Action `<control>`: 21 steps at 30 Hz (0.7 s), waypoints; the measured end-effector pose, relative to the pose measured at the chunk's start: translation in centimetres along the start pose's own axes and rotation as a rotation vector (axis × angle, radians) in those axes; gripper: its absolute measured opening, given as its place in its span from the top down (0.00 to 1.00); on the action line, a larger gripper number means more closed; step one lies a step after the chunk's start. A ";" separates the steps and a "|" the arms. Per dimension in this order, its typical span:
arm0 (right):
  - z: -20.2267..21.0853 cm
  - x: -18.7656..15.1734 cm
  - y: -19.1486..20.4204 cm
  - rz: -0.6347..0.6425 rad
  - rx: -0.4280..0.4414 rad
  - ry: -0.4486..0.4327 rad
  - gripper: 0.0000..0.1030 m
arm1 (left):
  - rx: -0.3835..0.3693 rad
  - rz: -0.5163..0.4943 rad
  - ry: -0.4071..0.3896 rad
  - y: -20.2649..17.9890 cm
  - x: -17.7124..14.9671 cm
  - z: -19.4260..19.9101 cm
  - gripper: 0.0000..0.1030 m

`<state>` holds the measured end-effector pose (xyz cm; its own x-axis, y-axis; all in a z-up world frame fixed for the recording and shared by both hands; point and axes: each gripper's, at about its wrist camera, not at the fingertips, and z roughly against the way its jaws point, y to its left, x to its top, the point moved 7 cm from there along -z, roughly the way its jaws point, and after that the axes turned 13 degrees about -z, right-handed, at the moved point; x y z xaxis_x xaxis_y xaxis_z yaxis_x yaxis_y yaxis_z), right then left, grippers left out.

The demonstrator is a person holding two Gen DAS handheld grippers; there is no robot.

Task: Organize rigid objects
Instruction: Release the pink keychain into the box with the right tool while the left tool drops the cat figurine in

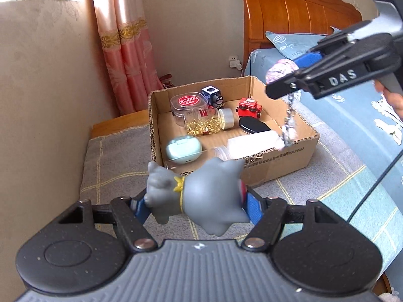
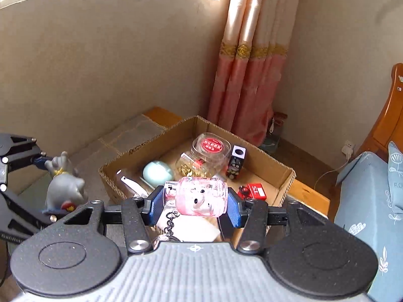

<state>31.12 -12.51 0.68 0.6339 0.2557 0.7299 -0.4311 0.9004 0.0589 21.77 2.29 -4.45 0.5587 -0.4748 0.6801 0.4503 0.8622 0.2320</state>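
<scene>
My left gripper (image 1: 199, 205) is shut on a grey cat figurine (image 1: 196, 196) with a yellow collar, held above the grey checked blanket just in front of the cardboard box (image 1: 277, 166). In the right wrist view that figurine (image 2: 63, 186) hangs at the left in the other gripper (image 2: 42, 183). My right gripper (image 2: 195, 201) is shut on a clear pink jar keychain (image 2: 199, 196), whose chain (image 2: 170, 224) dangles below. From the left wrist view the right gripper (image 1: 279, 80) hovers over the box's right side, the keychain (image 1: 280, 69) and its chain (image 1: 289, 118) hanging down.
The box holds a red-lidded clear jar (image 1: 187, 105), a jar of gold pins (image 1: 206, 123), a mint case (image 1: 182, 149), a red toy car (image 1: 249, 107), a black-and-white cube (image 1: 212, 95), a black oval case (image 1: 252, 125) and a white bottle (image 1: 252, 143). A wall (image 1: 50, 100) stands left, a wooden bed (image 1: 297, 12) right.
</scene>
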 end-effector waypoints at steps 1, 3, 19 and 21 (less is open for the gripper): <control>-0.8 0.5 0.1 0.000 0.001 0.003 0.46 | 0.002 0.002 -0.001 0.1 0.0 0.1 0.31; -2.4 1.3 0.4 -0.003 0.000 0.014 0.46 | 0.007 0.012 0.000 0.3 0.0 0.1 0.31; -0.4 -1.7 -2.1 -0.019 -0.084 0.031 0.00 | -0.012 -0.017 -0.021 0.7 3.3 -1.4 0.31; 0.5 -3.0 -2.8 -0.020 -0.104 0.045 0.00 | -0.015 -0.040 -0.020 0.4 4.3 -2.1 0.31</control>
<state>30.08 -15.97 -1.36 0.6704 0.2511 0.6982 -0.3511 0.9364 0.0004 25.82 0.26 -2.83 0.5259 -0.5053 0.6842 0.4828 0.8396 0.2489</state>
